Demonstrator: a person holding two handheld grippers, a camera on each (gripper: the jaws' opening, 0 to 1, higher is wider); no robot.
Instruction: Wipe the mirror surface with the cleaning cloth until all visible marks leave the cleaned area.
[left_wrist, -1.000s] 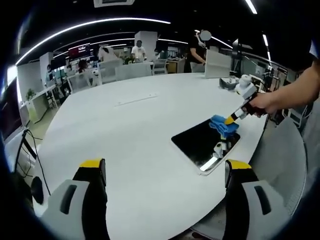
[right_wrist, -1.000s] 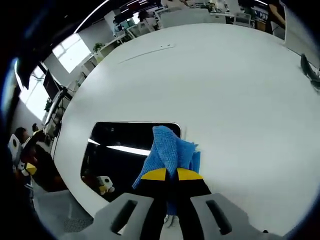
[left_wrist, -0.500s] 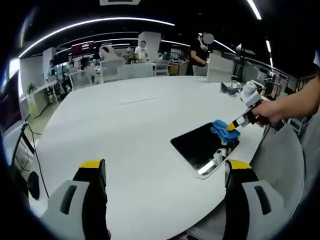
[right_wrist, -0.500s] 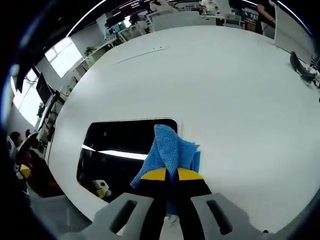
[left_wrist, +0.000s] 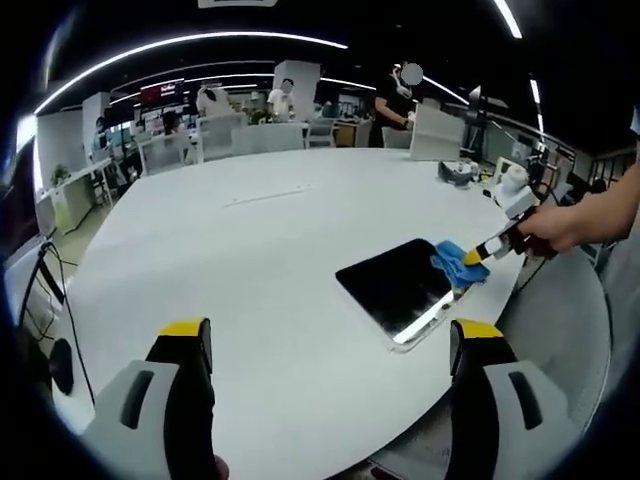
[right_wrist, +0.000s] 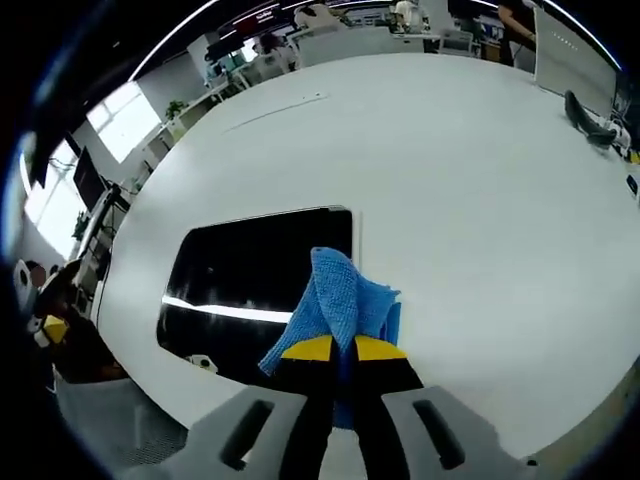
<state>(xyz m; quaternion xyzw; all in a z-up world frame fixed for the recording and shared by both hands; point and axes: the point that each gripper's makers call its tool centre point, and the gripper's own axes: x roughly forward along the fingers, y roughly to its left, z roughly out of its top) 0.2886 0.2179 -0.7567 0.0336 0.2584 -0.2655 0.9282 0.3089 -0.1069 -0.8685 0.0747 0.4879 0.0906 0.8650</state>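
Right gripper view: the right gripper (right_wrist: 334, 350) has its jaws clenched on the blue cleaning cloth (right_wrist: 340, 300), which lies over the mirror (right_wrist: 250, 280) edge, apparently touching it. Left gripper view: the left gripper (left_wrist: 330, 345) jaws stand wide apart, holding nothing, above the white table (left_wrist: 250, 250).

Nubby blue cloth (right_wrist: 340, 305), glossy dark mirror (right_wrist: 245, 275), smooth matt table (right_wrist: 450, 190).

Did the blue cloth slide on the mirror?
Yes. In the left gripper view the blue cloth has slid off the mirror's middle to its edge nearest the person's hand.
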